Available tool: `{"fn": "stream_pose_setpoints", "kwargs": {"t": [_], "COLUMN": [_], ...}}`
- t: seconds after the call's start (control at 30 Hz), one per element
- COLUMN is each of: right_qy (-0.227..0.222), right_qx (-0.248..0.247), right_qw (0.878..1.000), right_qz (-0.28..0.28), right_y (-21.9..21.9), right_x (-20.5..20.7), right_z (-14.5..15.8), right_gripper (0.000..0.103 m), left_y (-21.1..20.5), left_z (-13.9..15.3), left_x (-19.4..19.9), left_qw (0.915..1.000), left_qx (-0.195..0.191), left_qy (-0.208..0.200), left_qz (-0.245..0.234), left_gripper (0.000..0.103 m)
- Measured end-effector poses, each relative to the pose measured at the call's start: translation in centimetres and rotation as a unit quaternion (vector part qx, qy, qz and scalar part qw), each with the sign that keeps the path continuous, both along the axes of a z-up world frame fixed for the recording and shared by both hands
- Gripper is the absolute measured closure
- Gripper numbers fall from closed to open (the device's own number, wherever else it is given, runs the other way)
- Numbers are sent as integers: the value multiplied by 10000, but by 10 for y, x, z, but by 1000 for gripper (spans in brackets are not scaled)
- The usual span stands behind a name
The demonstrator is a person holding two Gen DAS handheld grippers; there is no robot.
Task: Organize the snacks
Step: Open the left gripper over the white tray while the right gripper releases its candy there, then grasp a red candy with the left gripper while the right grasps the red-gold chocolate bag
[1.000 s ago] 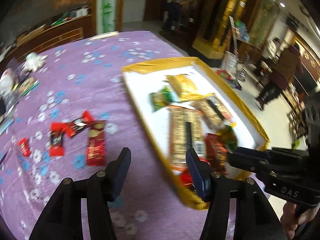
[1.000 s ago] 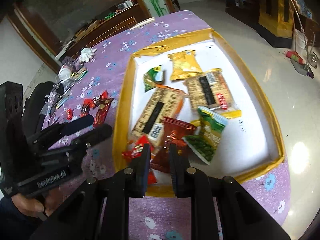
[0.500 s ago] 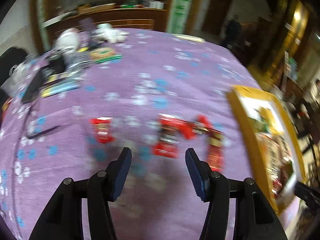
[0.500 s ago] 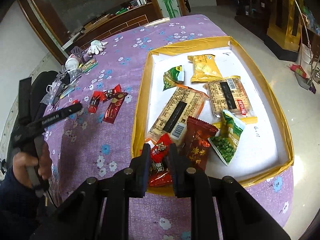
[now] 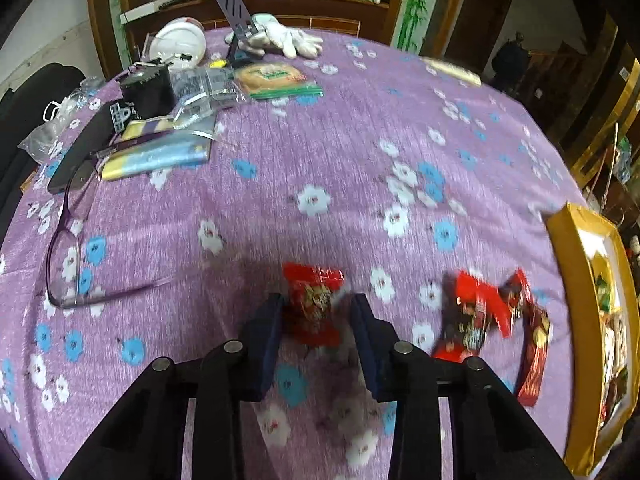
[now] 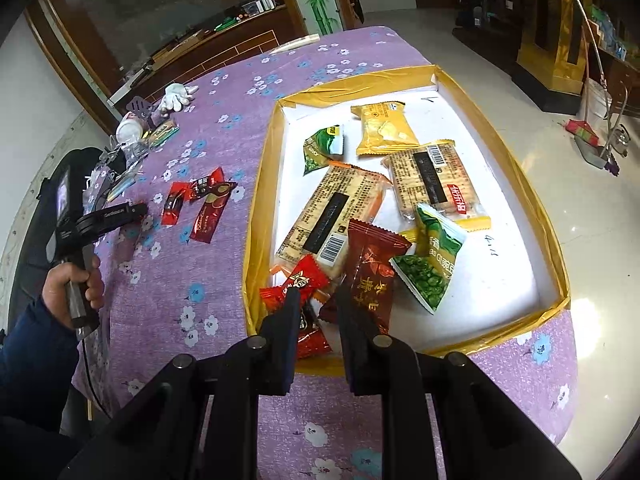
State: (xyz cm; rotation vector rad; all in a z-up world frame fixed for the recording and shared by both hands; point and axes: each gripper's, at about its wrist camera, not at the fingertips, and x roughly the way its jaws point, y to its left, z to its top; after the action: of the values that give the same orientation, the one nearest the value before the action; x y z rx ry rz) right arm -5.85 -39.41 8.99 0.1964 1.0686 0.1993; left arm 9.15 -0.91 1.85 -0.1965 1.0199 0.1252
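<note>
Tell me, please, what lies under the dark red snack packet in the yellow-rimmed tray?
The dark red snack packet overlaps a tan cracker packet and a green pea packet. Its lower end sits behind the right hand-held gripper, so anything beneath there is hidden.

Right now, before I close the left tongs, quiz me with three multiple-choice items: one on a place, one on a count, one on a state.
1. Where does the red packet at the left tongs lie?
A in the tray
B on the purple cloth
C on the floor

2. How many green packets lie in the tray?
A one
B two
C four

3. How do the left tongs stand?
A shut tight, empty
B open astride the red packet
C out of view

Key: B, cloth shows all round it; B, one lies near the far rim and one nearer; B, a finger stands on each side of it.
</note>
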Motion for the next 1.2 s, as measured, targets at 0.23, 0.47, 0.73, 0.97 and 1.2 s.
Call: {"fn": "stream_pose_setpoints", "kwargs": {"t": [0.23, 0.47, 0.73, 0.97, 1.2], "right_qy": [-19, 265, 734, 947, 1020], "right_qx": [20, 448, 527, -25, -430], "right_qw": [9997, 9960, 9911, 9939, 9934], "right_qz": [243, 724, 982, 570, 300], "right_y": [17, 62, 147, 173, 176], "right_x": [5, 35, 96, 135, 148], "right_z": [3, 7, -11, -43, -62], "right_gripper": [85, 83, 71, 62, 64], "left_y": [-5, -18, -15, 2, 7], "left_z": [-1, 1, 5, 11, 17], "left_x": [-14, -69, -105, -116, -121], "left_qw": [9998, 9989, 9970, 9965, 9961], "left_qx": [43, -56, -100, -125, -122], "left_qy": [29, 142, 199, 81, 5], "left_qz": [-169, -436, -747, -819, -878], "left_gripper": [81, 82, 82, 82, 82]}}
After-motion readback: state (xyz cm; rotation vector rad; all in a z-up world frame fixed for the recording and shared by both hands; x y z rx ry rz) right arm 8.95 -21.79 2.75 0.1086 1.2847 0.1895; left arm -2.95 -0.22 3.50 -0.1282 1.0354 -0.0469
